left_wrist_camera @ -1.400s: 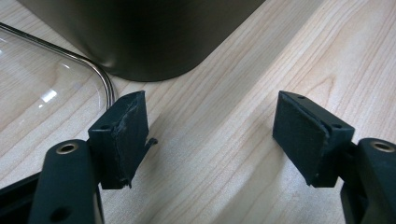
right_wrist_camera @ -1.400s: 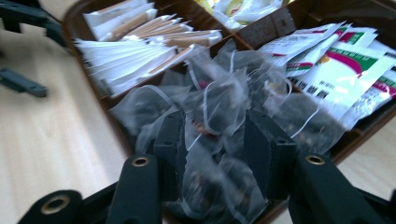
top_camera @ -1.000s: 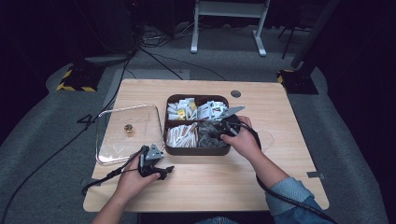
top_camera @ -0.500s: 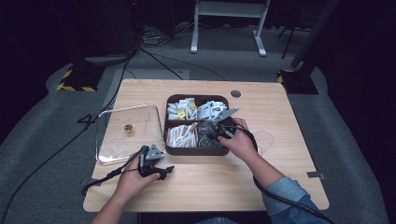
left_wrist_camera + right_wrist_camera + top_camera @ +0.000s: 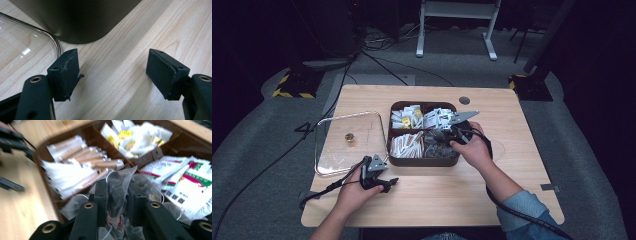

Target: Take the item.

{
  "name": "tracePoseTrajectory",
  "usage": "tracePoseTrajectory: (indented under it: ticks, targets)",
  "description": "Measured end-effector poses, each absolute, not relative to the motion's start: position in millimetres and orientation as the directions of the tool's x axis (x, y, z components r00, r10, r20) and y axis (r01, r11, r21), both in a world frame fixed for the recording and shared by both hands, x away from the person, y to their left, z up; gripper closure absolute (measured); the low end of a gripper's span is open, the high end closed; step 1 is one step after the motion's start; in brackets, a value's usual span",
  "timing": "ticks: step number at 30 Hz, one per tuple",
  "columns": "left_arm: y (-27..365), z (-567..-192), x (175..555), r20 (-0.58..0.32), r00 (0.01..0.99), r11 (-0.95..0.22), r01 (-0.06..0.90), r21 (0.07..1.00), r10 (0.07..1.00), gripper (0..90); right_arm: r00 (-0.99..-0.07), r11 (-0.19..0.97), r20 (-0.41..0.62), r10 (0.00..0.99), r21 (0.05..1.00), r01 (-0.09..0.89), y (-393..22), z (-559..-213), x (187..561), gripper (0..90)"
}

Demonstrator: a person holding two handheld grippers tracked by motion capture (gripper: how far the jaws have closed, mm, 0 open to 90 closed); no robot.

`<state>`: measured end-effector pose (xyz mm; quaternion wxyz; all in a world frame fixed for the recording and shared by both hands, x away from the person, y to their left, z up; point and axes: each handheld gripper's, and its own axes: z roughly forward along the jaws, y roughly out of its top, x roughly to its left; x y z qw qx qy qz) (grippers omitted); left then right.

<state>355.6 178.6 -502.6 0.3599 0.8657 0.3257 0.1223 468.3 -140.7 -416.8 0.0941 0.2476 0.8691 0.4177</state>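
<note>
box (image 5: 422, 161): four compartments, sachets, tea bags | right gripper (image 5: 117, 195): fingers just clenched on tea bag (image 5: 119, 185) | left gripper (image 5: 113, 72): fingers released, on counter (image 5: 492, 200)

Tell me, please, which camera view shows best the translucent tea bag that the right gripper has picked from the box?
The right gripper view: the tea bag stands close up, pinched between the right gripper's jaws, which have just closed. In the high view the hand covers most of that compartment, and the bag cannot be made out.
</note>
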Motion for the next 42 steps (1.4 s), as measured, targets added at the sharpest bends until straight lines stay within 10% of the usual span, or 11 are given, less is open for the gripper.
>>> tracePoseTrajectory:
  ticks: [42]
  targets:
    - [174.0,-496.2,353.9,0.001,0.732,-0.548,0.51,0.663,0.682,30.3,-0.763,0.334,0.053,0.645,0.878,0.343,-273.2,-352.3,429.9,73.5]
